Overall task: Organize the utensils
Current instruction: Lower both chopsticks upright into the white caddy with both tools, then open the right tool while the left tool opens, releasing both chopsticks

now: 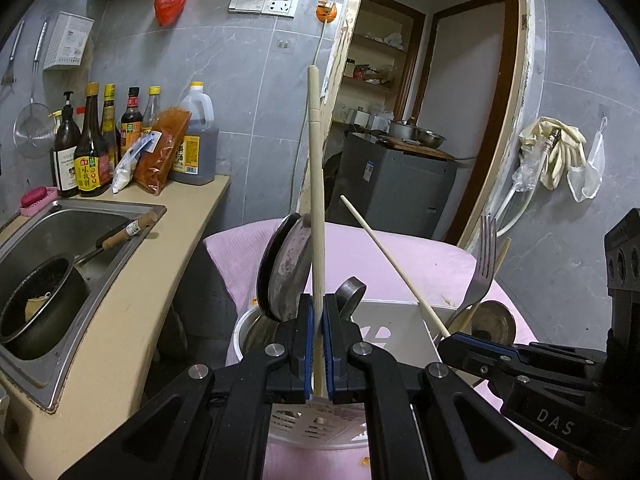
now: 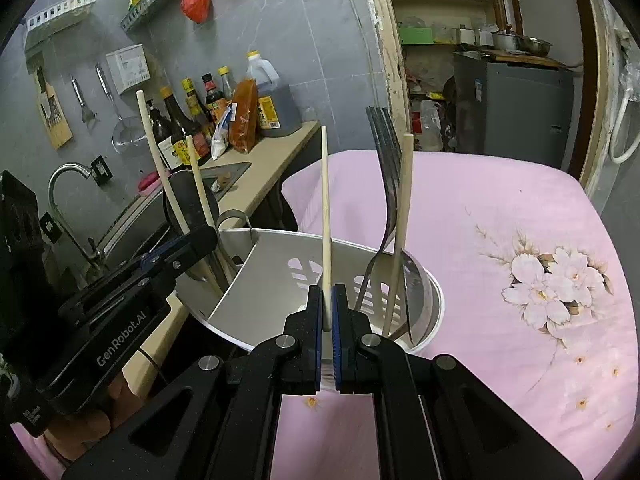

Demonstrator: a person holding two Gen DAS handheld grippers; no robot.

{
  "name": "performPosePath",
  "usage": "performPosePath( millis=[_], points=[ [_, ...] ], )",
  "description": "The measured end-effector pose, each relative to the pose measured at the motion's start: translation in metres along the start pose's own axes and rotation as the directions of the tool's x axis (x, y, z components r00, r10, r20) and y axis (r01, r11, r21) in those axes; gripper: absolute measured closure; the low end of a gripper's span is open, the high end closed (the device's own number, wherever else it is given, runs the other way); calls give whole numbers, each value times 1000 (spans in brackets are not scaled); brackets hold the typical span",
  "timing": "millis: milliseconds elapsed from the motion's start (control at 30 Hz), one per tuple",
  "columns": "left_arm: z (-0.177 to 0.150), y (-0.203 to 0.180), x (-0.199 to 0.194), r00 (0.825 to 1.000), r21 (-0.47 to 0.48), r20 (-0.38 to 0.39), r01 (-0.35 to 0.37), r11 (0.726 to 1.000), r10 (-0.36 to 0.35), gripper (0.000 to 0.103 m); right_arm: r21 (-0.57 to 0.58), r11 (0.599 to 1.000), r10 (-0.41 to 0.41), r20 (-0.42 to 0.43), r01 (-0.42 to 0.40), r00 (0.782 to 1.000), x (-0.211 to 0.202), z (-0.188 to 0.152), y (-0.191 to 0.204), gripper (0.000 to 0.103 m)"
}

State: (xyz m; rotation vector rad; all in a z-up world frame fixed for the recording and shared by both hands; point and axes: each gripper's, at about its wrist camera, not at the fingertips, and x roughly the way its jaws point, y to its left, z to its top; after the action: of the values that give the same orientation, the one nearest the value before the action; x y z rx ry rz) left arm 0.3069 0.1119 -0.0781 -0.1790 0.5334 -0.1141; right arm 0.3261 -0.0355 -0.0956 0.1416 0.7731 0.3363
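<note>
From the left wrist view, my left tool is clamped narrow on one pale wooden chopstick, the blue pads pinching it low on the shaft so the long end stands nearly upright above the white utensil holder. I judge I hold it low so that the short end below the pads can be steered down into a compartment. The holder is smooth white plastic with slotted drain holes and a flat divider wall. A dark round ladle or spoon bowl leans in the left compartment, matte and worn, with a metal loop handle just beside it. A steel fork stands tines-up on the right, next to a dull metal spoon bowl. My right tool comes in from the right, gripping a second chopstick that slants up and to the left.

From the right wrist view, the right tool is closed on that slim, round, unfinished-looking chopstick, held upright over the middle of the holder. The fork and another chopstick already stand together in the right compartment, so I judge the sticks are meant to join that one. Two more chopsticks lean in the left compartment by the left tool. The holder sits on a pink flowered cloth, soft and slightly ribbed, over the tabletop.
</note>
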Motion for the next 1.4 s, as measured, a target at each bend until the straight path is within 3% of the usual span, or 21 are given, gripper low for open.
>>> performPosePath(
  millis=[167, 567, 1100, 1400],
  points=[
    [0, 0, 0, 1000, 2, -1, 0, 1000, 0, 98, 39, 998, 46, -52, -44, 998, 1, 4, -7, 99],
    [-1, -2, 0, 1000, 20, -30, 2, 1000, -2, 98, -25, 1000, -1, -121, -2, 993, -4, 8, 1, 99],
    [-2, -2, 0, 998, 10, -58, 6, 1000, -5, 98, -95, 995, 12, -242, -36, 970, 16, 23, 1, 99],
    [2, -2, 1, 997, 5, -71, 14, 1000, -13, 98, -97, 995, 6, -253, -31, 967, 9, 24, -1, 85]
  ],
)
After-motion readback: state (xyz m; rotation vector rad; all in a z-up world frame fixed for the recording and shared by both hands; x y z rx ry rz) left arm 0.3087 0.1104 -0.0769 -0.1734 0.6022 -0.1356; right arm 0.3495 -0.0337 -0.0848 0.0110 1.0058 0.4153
